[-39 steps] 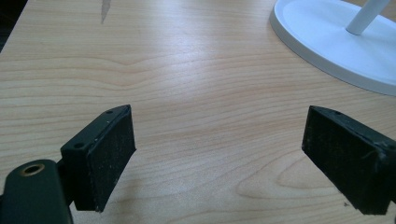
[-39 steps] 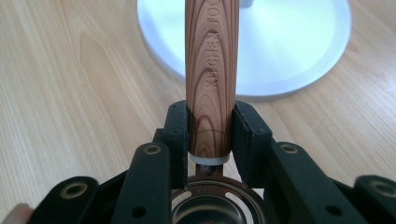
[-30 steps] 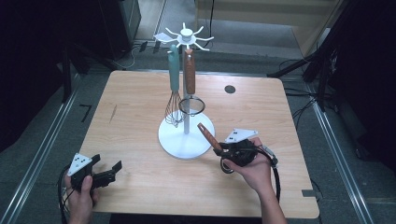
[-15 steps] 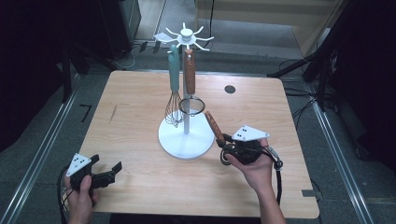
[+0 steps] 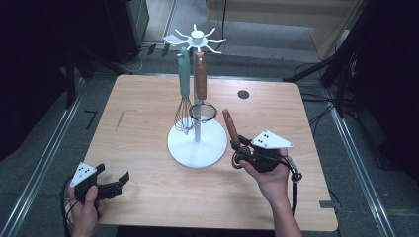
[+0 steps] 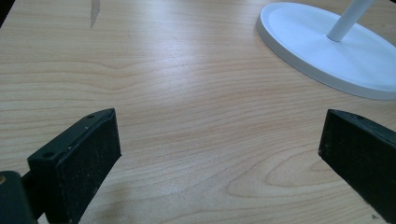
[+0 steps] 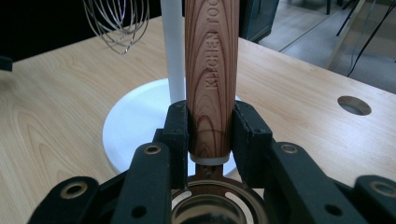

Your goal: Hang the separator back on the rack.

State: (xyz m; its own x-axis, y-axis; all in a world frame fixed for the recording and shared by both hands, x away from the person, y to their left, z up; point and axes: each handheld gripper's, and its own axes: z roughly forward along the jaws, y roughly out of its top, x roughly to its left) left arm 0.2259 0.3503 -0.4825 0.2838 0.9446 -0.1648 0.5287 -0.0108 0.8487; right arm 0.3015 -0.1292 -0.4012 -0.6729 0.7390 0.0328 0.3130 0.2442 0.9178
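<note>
Utensil [image 7: 211,79] | wooden handle up, tilted toward stand [image 5: 196,145] | right gripper [image 5: 243,148] clamping handle

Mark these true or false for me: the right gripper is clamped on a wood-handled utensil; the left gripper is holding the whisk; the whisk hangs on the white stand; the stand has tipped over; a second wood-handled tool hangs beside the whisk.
1. The right gripper is clamped on a wood-handled utensil. True.
2. The left gripper is holding the whisk. False: its jaws stand wide open over bare table, with nothing between them.
3. The whisk hangs on the white stand. True.
4. The stand has tipped over. False: it stands upright on its round base.
5. A second wood-handled tool hangs beside the whisk. True.
</note>
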